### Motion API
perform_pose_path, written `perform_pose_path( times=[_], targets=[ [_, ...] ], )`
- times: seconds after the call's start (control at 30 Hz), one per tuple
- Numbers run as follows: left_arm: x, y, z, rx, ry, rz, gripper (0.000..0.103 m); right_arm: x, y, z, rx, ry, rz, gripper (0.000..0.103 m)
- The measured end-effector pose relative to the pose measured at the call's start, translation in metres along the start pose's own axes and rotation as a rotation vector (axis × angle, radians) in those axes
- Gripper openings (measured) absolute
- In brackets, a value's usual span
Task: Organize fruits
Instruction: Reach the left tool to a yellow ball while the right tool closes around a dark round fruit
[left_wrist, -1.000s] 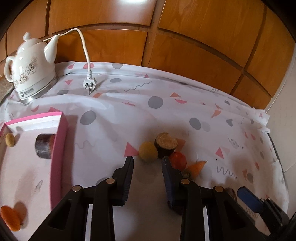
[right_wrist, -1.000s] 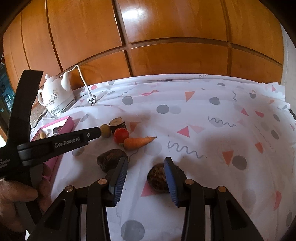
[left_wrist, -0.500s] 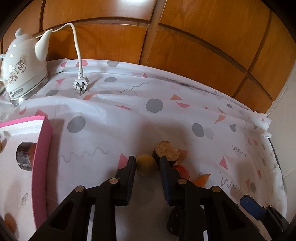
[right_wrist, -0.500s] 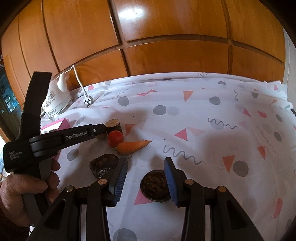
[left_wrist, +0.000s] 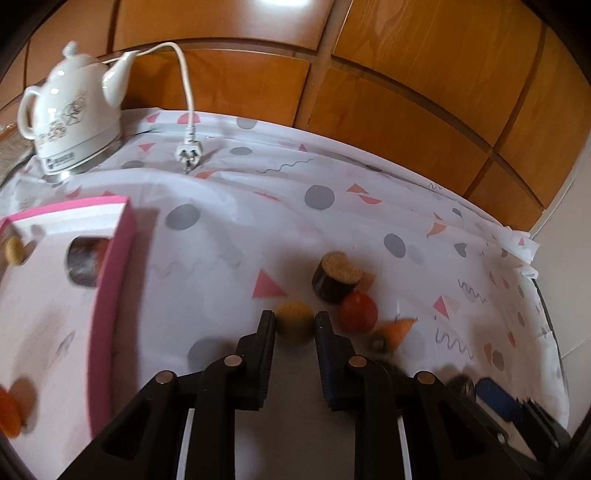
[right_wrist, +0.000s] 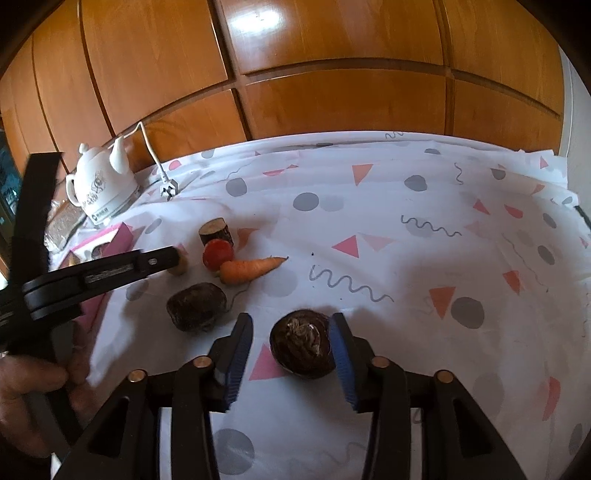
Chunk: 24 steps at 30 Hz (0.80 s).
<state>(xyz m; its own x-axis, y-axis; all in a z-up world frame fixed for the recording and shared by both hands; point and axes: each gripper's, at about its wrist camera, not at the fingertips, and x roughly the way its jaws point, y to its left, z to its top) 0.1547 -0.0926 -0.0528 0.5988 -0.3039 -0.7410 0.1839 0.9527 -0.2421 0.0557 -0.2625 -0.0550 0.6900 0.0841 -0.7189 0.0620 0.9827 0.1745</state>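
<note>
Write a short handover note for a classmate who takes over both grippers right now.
Left gripper: shut on the yellow fruit, apparently lifted toward the pink box.
Right gripper: open, straddling a round brown fruit on the tablecloth; no grip yet.
Done: the box already holds a few items.
Left on the cloth: brown log-like piece, tomato, carrot, dark brown lump.
Probable next steps: drop the yellow fruit in the box, close on the brown one.
</note>
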Motion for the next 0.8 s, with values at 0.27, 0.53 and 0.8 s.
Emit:
perform_pose_path(
  times=[0.27,0.53,0.8],
  targets=[
    [-0.035,-0.007,-0.048,0.073,0.005,-0.002,0.022,0.008,-0.006,-0.008,0.003,0.014,-0.027,0.044],
    [-0.036,-0.012,-0.074,0.132,-0.046,-0.026,0.023,0.009,-0.006,-0.011,-0.001,0.002,-0.026,0.043],
    [-0.028,-0.017,-0.077,0.162,-0.041,-0.008,0.022,0.010,-0.006,-0.012,-0.007,-0.006,-0.031,0.043]
  ],
)
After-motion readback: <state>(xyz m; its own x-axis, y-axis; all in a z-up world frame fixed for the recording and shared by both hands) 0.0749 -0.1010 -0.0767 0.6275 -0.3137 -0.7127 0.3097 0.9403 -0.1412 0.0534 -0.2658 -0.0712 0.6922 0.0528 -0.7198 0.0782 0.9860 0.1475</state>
